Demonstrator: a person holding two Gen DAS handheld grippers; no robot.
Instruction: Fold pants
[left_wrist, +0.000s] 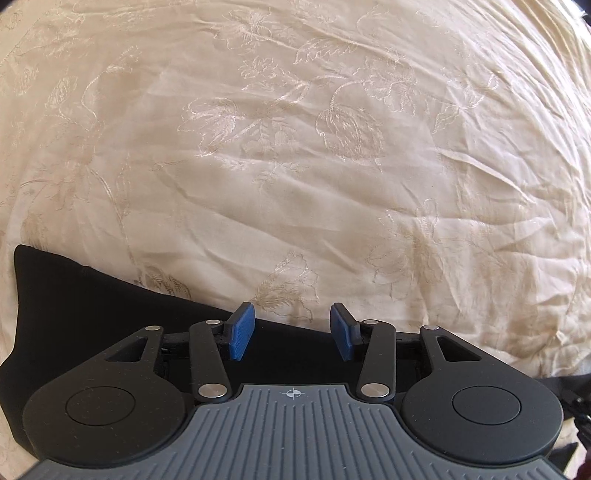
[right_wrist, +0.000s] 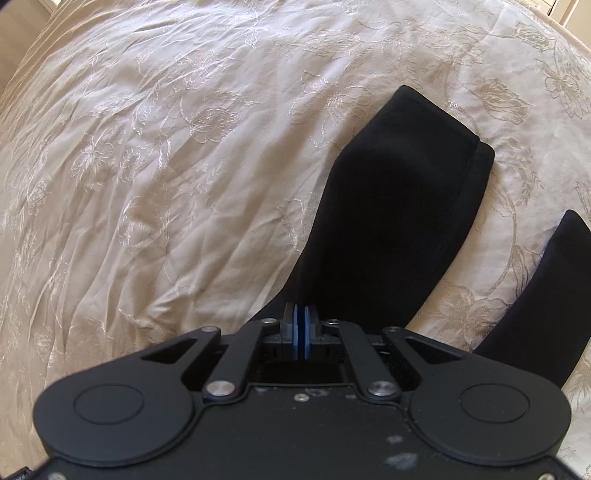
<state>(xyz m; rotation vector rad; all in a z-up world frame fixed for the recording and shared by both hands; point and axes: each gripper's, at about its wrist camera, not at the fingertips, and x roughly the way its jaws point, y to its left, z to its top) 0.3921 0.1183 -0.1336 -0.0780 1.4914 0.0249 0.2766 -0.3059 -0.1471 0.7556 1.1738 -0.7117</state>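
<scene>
Black pants (right_wrist: 399, 206) lie flat on a cream embroidered bedspread (right_wrist: 166, 166). One leg runs up to its hem at the upper right, and a second leg (right_wrist: 546, 295) shows at the right edge. My right gripper (right_wrist: 301, 325) is shut at the left edge of the nearer leg, its blue pads (right_wrist: 295, 332) pressed together with a thin dark line of cloth between them. In the left wrist view, black pants cloth (left_wrist: 92, 314) fills the lower left. My left gripper (left_wrist: 293, 328) hangs open over that cloth's upper edge, with nothing between its blue pads (left_wrist: 242, 330).
The wrinkled bedspread (left_wrist: 295, 147) spreads wide ahead of both grippers. A pale strip beyond the bed's edge (right_wrist: 569, 14) shows at the top right of the right wrist view. Dark gear (left_wrist: 580, 406) sits at the left wrist view's right edge.
</scene>
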